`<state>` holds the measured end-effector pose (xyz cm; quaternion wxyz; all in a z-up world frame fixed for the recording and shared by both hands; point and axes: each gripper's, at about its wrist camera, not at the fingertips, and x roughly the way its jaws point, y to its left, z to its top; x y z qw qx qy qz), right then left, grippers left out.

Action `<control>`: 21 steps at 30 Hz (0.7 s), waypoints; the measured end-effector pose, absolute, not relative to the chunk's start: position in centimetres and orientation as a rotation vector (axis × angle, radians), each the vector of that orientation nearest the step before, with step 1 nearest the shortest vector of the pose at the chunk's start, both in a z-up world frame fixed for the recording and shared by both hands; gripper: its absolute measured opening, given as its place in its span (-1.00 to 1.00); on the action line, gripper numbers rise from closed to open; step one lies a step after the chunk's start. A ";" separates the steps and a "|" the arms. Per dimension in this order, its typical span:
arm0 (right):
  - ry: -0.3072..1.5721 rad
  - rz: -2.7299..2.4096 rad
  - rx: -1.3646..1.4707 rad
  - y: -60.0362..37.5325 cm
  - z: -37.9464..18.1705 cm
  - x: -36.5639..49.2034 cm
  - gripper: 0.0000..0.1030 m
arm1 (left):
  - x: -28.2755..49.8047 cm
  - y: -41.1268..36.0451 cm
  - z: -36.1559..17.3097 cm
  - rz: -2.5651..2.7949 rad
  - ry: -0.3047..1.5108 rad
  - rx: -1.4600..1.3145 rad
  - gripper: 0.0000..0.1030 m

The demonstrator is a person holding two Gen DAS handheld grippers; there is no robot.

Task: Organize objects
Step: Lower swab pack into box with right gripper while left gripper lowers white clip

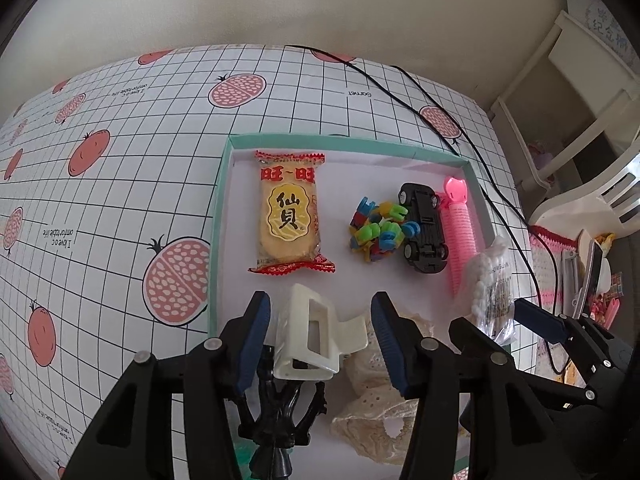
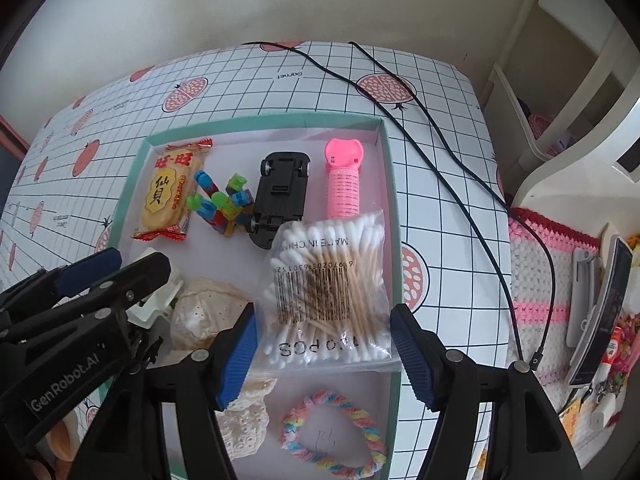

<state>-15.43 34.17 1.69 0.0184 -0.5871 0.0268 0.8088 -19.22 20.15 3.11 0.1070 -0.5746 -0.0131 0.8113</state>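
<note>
A teal-rimmed white tray [image 1: 218, 208] [image 2: 390, 184] holds the objects. My left gripper [image 1: 320, 340] is open around a white claw hair clip [image 1: 312, 336], which leans against the left finger with a gap to the right one. A black clip [image 1: 280, 412] lies under it. My right gripper [image 2: 324, 354] is open, its fingers flanking a clear bag of cotton swabs [image 2: 328, 292] [image 1: 492, 280] at the tray's right rim. I cannot tell if the pads touch the bag. The left gripper [image 2: 108, 276] also shows in the right wrist view.
Also in the tray are a rice cracker packet [image 1: 289, 216], coloured plastic blocks [image 1: 378, 228], a black toy car [image 1: 424, 228], a pink hair roller [image 1: 460, 232], cream lace cloth [image 2: 208, 312] and a pastel rope ring [image 2: 332, 432]. Black cables [image 2: 440, 136] cross the table; a crochet mat [image 2: 540, 264] lies right.
</note>
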 end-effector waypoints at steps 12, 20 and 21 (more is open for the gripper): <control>0.064 2.601 -1.709 33.4 5.3 -15.0 0.35 | -19.3 18.9 6.4 2.477 -0.061 -1.592 0.05; 0.066 2.594 -1.696 33.4 5.2 -15.1 0.35 | -19.4 18.1 6.1 2.519 -0.057 -1.613 0.23; 0.068 2.591 -1.692 33.5 5.2 -15.2 0.36 | -19.4 17.9 6.1 2.525 -0.055 -1.614 0.23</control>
